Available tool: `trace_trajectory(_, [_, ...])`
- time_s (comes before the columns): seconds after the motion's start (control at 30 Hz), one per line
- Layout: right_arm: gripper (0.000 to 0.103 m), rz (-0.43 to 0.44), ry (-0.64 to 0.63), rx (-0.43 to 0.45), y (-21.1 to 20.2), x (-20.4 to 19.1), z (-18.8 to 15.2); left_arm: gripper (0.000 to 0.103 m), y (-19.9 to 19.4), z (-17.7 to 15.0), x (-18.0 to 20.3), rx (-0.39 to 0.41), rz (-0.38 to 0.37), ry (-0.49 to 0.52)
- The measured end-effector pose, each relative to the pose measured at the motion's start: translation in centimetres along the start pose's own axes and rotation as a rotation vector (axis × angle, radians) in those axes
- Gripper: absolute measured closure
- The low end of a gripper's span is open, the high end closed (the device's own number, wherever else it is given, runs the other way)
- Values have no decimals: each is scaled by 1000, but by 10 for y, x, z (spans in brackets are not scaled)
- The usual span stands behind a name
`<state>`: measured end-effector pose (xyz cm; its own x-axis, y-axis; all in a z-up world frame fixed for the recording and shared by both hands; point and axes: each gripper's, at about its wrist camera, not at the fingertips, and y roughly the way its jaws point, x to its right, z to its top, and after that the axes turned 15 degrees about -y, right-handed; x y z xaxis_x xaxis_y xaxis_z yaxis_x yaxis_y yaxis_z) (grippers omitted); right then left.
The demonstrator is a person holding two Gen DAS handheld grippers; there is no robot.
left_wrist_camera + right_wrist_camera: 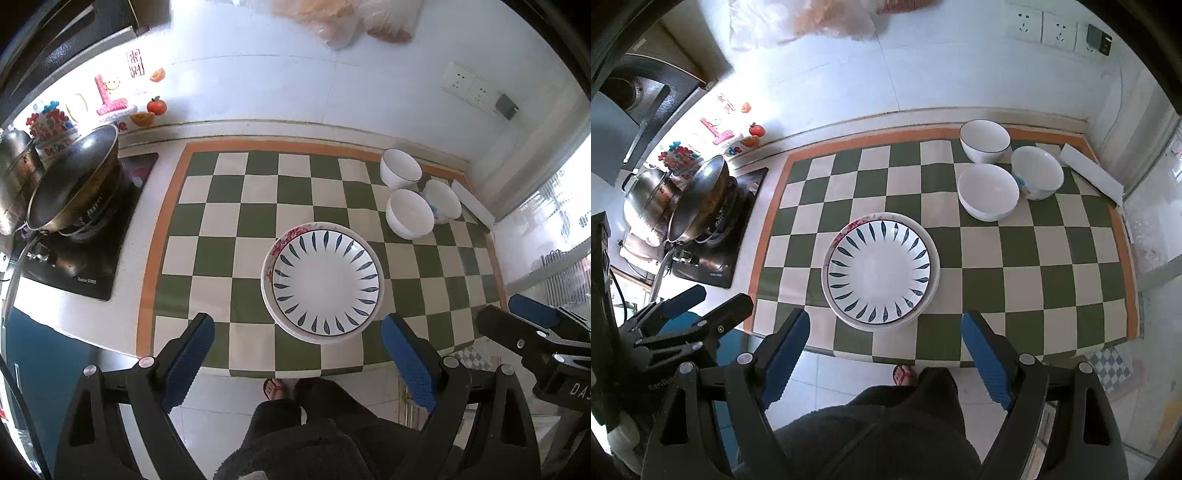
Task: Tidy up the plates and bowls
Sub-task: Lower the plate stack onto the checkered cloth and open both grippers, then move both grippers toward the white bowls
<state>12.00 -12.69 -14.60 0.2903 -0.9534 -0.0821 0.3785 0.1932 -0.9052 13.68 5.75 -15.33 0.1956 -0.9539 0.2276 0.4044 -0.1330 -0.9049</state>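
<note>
Left hand-held gripper (297, 334) wide, nothing between its blue pads (188, 356), above the desk's near edge; right hand-held gripper (884, 330) also wide and empty, blue pads (986, 360) apart, likewise above the near edge; each gripper shows at the side of the other's view. Leaf plate (325, 281) sits on a flower plate (284, 236), stacked, off-centre so the flower rim peeks out at upper left; stack on the checked mat (236, 206), toward the near middle. Three white bowls cluster at the mat's far right corner: rear bowl (984, 140), front bowl (988, 191), right bowl (1037, 172) tilted, touching or almost touching the front bowl; bowls well apart from the plates. Wok (74, 181) on the stove (77, 254) left of the mat; steel pot (650, 201) behind the wok. Person's foot (905, 373) in a sandal on the floor below the desk (162, 133).
</note>
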Motion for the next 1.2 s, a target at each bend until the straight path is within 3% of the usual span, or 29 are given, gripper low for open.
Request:
trace_trajectory(0.3, [15, 52, 22, 17, -9, -5, -12, 10, -6, -4, 4, 8, -23, 17])
trace_trajectory(0.5, [15, 82, 129, 54, 1, 36, -7, 10, 18, 18, 17, 5, -44, -1])
trace_trajectory(0.6, [15, 49, 186, 56, 15, 71, 1, 10, 48, 36, 29, -17, -75, -18])
trace_trajectory(0.73, [15, -13, 242, 46, 45, 123, 18, 11, 93, 63, 53, -64, -41, -12])
trace_trajectory(1.0, [18, 8, 360, -63, 133, 222, 46, 17, 179, 110, 116, -141, -6, 12])
trace_trajectory(1.13, [23, 19, 371, -110, 167, 255, 59, 17, 228, 129, 146, -224, -13, 22])
trace_trajectory(1.2, [25, 34, 379, -128, 184, 271, 66, 21, 255, 135, 163, -270, -8, 39])
